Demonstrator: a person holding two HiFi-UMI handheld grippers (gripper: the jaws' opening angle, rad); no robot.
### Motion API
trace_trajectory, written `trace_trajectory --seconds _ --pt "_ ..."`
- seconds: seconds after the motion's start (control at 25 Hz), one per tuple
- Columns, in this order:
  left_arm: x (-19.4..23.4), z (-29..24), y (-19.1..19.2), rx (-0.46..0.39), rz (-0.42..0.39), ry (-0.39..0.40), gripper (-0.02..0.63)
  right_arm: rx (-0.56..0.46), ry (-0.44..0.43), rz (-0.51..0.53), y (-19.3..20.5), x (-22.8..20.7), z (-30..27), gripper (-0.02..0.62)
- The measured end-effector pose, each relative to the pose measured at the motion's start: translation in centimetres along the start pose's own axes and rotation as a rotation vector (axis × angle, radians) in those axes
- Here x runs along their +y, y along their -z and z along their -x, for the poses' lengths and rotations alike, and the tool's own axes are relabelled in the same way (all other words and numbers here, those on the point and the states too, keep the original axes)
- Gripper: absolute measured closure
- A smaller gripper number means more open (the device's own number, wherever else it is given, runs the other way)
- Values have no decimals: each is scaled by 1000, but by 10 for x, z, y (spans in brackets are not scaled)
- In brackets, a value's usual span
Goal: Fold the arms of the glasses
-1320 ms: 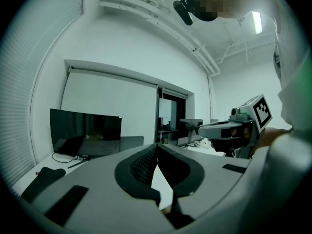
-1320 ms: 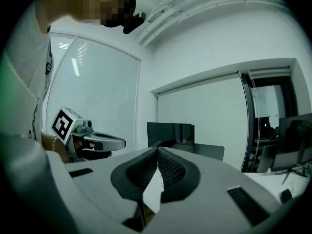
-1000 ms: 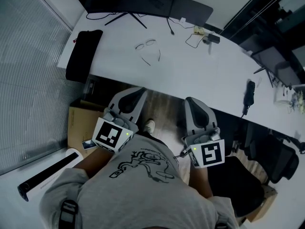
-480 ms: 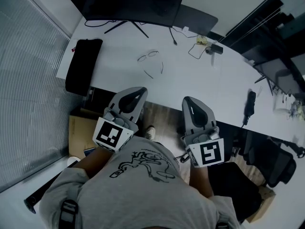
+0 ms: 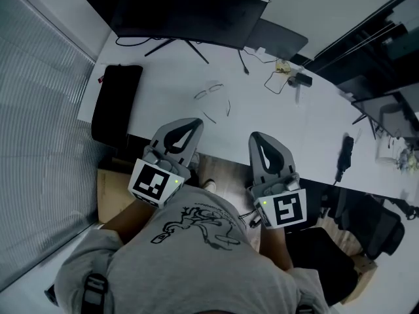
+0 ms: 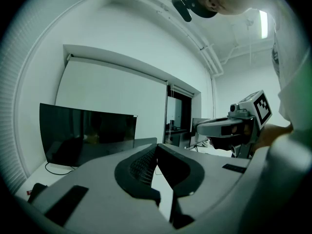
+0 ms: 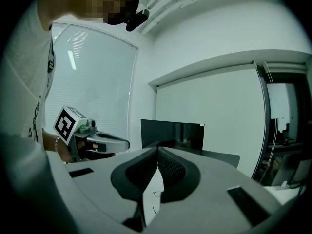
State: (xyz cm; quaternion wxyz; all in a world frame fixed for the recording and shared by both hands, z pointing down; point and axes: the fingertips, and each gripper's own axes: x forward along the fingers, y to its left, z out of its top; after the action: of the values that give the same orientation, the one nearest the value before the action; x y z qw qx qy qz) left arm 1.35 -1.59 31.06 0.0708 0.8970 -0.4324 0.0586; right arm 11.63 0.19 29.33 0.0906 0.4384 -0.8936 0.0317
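Observation:
The thin-framed glasses (image 5: pixel 213 97) lie on the white table (image 5: pixel 275 113) with both arms spread open toward me. My left gripper (image 5: pixel 194 123) is shut and empty, its tip just over the table's near edge, short of the glasses. Level with it on the right is my right gripper (image 5: pixel 256 138), also shut and empty. In the left gripper view the jaws (image 6: pixel 156 148) meet with nothing between them. The right gripper view shows shut jaws (image 7: pixel 157 150), with a bit of the glasses (image 7: pixel 156 194) low in the gap beneath them.
A wide dark monitor (image 5: pixel 177 15) stands at the table's far edge beside a grey laptop (image 5: pixel 283 40). A black pad (image 5: pixel 116 102) lies at the left end. A cable with a small device (image 5: pixel 293 80) is behind the glasses, and a black handset (image 5: pixel 345 150) lies right.
Both grippers have moved forward together from over the floor to the table's near edge. The table, monitor and glasses have come nearer in the head view. Both jaws stayed shut.

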Motion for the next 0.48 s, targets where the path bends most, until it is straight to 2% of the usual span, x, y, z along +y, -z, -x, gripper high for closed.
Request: trace_trajectory --seconds 0.28,0.48 --pt "39 -17 1 -2 -5 26 584 -58 41 -39 -19 -3 -48 584" --pt "64 -26 9 9 9 46 584 23 33 -2 -4 -1 -71 584"
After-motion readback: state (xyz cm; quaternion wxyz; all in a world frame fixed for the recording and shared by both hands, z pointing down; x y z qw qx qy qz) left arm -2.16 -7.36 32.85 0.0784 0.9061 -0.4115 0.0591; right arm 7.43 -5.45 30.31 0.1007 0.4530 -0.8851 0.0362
